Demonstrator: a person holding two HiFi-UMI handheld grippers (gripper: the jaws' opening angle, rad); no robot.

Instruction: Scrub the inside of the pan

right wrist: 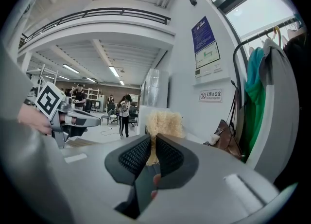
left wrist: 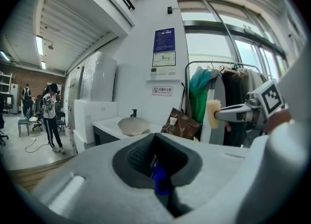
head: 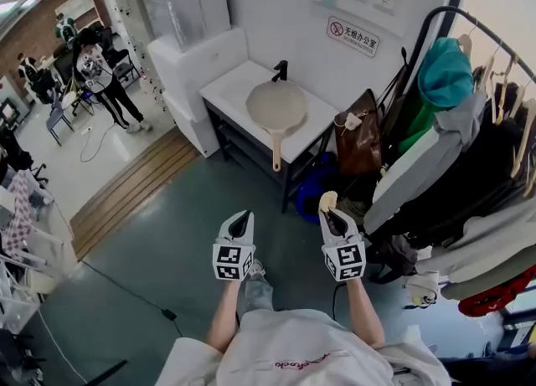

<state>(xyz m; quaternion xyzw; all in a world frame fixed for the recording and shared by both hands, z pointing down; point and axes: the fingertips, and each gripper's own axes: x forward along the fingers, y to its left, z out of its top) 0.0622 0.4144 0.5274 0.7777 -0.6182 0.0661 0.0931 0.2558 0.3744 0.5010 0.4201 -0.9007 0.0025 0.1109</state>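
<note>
A beige pan point(head: 276, 108) with a long handle lies on a white counter point(head: 226, 90) by the wall, well ahead of both grippers; it also shows far off as the pan point(left wrist: 133, 126). My right gripper point(head: 332, 213) is shut on a pale yellow sponge point(head: 328, 201), and the sponge point(right wrist: 164, 122) sticks up past the right gripper point(right wrist: 152, 143). My left gripper point(head: 238, 227) is held level beside it, about a hand's width to the left. The left gripper point(left wrist: 154, 140) looks shut with nothing in it. Both hang over the grey floor.
A black faucet point(head: 280, 69) stands behind the pan. A brown bag point(head: 360, 137) and a rack of coats point(head: 469, 150) crowd the right side. A blue bin point(head: 316, 183) sits under the counter. People point(head: 100, 74) stand far left; a cable point(head: 134, 296) crosses the floor.
</note>
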